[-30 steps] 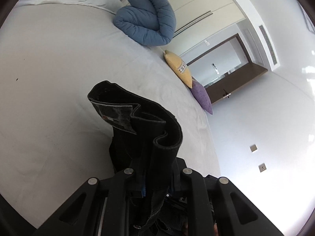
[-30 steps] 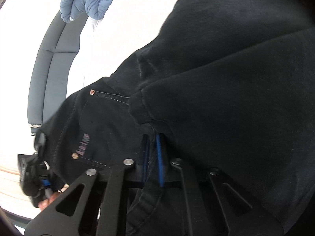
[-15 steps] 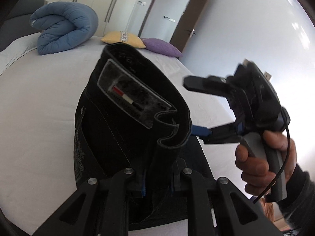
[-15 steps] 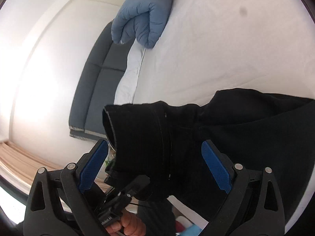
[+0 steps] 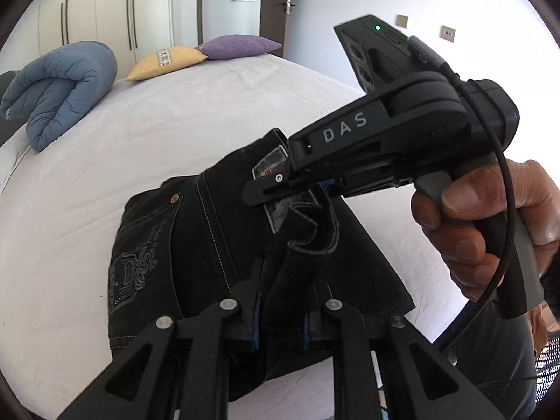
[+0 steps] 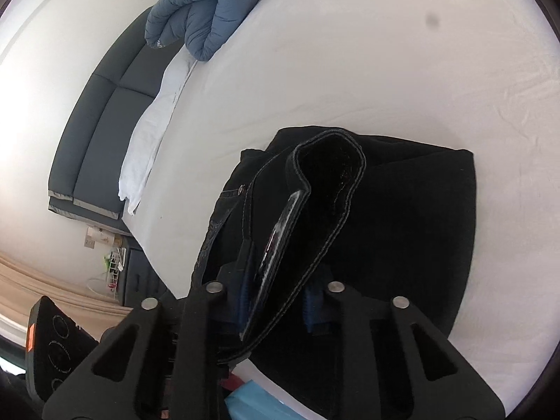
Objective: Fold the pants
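Note:
Black jeans (image 5: 196,252) lie folded on the white bed (image 5: 175,129), near its front edge. My left gripper (image 5: 280,315) is shut on the bunched waistband, which stands up between its fingers. My right gripper (image 5: 273,189) reaches in from the right, held by a hand, and pinches the same waistband by its label patch. In the right wrist view the right gripper (image 6: 276,297) is shut on the waistband fold of the jeans (image 6: 402,231), which lie on the bed (image 6: 350,70).
A rolled blue duvet (image 5: 59,94) lies at the far left of the bed. A yellow pillow (image 5: 168,61) and a purple pillow (image 5: 238,45) lie at the far end. A grey headboard (image 6: 101,105) and white wardrobes (image 5: 115,17) stand beyond.
The right gripper was open around the waistband half a second ago and has now shut on it. Both grippers have come close together over the folded jeans.

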The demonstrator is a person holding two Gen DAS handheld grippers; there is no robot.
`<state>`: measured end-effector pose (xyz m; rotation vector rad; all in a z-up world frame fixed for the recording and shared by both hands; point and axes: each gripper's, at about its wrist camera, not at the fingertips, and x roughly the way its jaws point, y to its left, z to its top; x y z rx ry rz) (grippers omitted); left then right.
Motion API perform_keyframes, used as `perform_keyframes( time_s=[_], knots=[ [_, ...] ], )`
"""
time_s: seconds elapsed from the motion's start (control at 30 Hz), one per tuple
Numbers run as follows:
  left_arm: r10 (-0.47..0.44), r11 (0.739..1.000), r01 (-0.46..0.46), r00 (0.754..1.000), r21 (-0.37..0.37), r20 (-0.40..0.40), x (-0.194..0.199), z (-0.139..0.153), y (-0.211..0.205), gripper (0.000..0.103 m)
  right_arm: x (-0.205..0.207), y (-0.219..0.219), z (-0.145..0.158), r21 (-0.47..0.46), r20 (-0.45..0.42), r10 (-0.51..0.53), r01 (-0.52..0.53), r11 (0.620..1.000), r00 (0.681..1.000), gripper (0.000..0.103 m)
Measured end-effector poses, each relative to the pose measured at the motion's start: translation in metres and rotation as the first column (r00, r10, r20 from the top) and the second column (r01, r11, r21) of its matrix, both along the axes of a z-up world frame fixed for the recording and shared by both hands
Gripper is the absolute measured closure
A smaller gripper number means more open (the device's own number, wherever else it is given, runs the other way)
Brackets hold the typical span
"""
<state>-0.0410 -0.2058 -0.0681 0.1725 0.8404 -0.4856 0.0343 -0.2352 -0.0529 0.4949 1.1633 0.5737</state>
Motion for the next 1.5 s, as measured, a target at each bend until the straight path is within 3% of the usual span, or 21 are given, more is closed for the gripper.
perform_keyframes(
  time_s=[0.33,0.43,0.57,0.9,1.03,1.23,1.37,1.47,1.5],
  knots=[
    [-0.125,0.988,0.12,0.991,0.094,0.05,-0.015,0.0,-0.047,0.086,-0.031,-0.079,-0.005,0.079,0.066,-0.086,0.081,0.994,0.994,0.087],
    [-0.149,0.982,0.147,0.989,0.12,0.012,-0.013,-0.017,-0.058,0.085,-0.038,-0.1,-0.03,0.055,0.028,-0.101,0.1,0.994,0.994,0.087],
    [-0.165,0.973,0.168,0.986,0.158,-0.034,-0.013,-0.04,-0.069,0.08,-0.045,-0.124,-0.07,0.094,-0.038,-0.152,0.155,0.983,0.988,0.087],
    [-0.149,0.974,0.144,0.989,0.177,0.015,-0.031,-0.035,-0.073,0.075,-0.022,-0.11,-0.057,0.036,0.052,-0.078,0.077,0.996,0.996,0.087],
    [-0.146,0.973,0.139,0.989,0.186,0.023,-0.039,-0.04,-0.081,0.067,-0.016,-0.102,-0.053,0.039,0.073,-0.07,0.068,0.997,0.995,0.087],
    [-0.152,0.967,0.133,0.986,0.217,0.074,-0.059,-0.037,-0.094,0.061,-0.017,-0.074,-0.014,0.002,0.174,0.017,-0.018,1.0,0.985,0.087],
    [-0.15,0.962,0.136,0.988,0.238,0.041,-0.056,-0.052,-0.1,0.05,-0.002,-0.083,-0.041,-0.054,0.093,-0.003,0.008,0.999,0.996,0.087],
    [-0.147,0.966,0.14,0.989,0.219,0.016,-0.049,-0.047,-0.104,0.043,-0.003,-0.106,-0.056,0.073,0.026,-0.065,0.063,0.995,0.998,0.085],
    [-0.151,0.969,0.148,0.989,0.196,-0.004,-0.049,-0.044,-0.102,0.037,-0.006,-0.111,-0.053,0.074,0.03,-0.085,0.082,0.994,0.996,0.082]
  ],
)
